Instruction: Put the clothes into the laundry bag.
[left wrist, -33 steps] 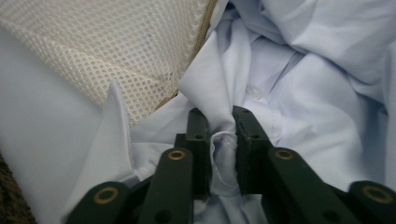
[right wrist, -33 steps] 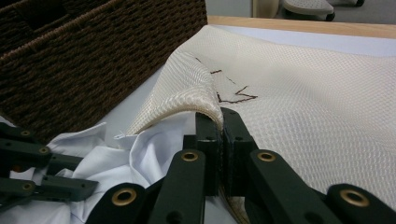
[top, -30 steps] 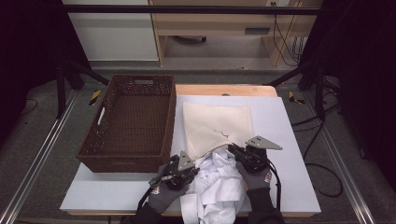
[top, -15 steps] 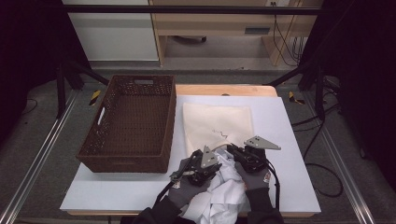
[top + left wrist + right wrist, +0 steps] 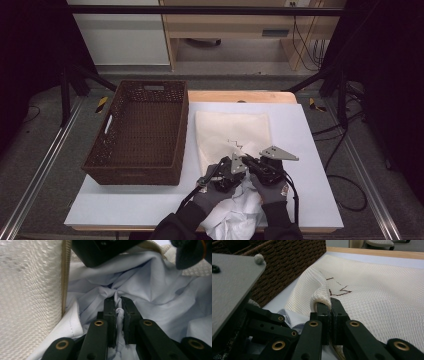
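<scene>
Shirt: white shirt (image 5: 235,210) lies crumpled at the near edge of the surface, between the person's two gloved hands; its upper part sits at the open mouth of the mesh bag.
Shirt up close: in the left gripper view the pale cloth (image 5: 150,290) is gathered into folds that run to a knot of creases just beyond the jaws.
Mesh bag: cream mesh bag (image 5: 232,132) lies flat on the white surface (image 5: 310,150), just to the right of the basket, with its near end lifted.
Bag detail: a dark red squiggle (image 5: 337,291) shows on the weave, and a zip edge (image 5: 65,275) runs along the bag beside the shirt.
Left gripper: left gripper (image 5: 235,172) is at the bag's near end, over the shirt; its jaws are clenched on a pinched fold of shirt cloth, which stands up between the pads. They have just been opening slightly, and the cloth is still pinched between them.
Right gripper: right gripper (image 5: 252,162) sits just beside the left one, nearly touching it; its jaws are clamped on the raised rim of the mesh bag (image 5: 322,296), which curls over them.
Basket: brown wicker basket (image 5: 140,132) stands at the left of the surface, apart from both grippers.
Surface: white sheet over a wooden top (image 5: 240,96) whose far edge shows.
</scene>
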Demonstrator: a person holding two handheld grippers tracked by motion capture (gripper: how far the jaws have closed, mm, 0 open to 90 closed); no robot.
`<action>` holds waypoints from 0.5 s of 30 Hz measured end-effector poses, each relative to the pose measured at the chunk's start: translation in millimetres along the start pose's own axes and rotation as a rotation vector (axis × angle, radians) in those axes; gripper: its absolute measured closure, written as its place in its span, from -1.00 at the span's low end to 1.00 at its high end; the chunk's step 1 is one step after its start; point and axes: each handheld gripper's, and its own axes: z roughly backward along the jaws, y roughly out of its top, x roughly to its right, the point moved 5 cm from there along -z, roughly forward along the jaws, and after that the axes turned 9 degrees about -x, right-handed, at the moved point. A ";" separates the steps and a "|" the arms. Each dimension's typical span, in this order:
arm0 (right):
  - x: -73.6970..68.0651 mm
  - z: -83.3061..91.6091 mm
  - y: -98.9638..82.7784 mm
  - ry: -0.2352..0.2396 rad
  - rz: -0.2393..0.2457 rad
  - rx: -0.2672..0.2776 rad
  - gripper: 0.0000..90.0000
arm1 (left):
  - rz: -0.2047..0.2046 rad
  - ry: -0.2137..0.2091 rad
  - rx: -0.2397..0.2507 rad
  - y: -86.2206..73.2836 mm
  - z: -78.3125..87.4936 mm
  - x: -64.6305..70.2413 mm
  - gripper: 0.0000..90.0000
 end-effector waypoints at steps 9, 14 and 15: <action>2.6 1.5 -0.3 0.004 -0.011 0.009 0.95 | 0.017 -0.039 0.097 -1.3 44.6 8.5 0.17; 2.9 1.7 -0.3 0.003 -0.010 0.008 0.95 | 0.046 -0.006 0.149 -8.8 86.7 -2.7 -0.02; 2.9 1.6 -0.4 0.001 -0.008 0.007 0.95 | 0.053 0.019 0.155 -12.3 95.3 -8.1 -0.04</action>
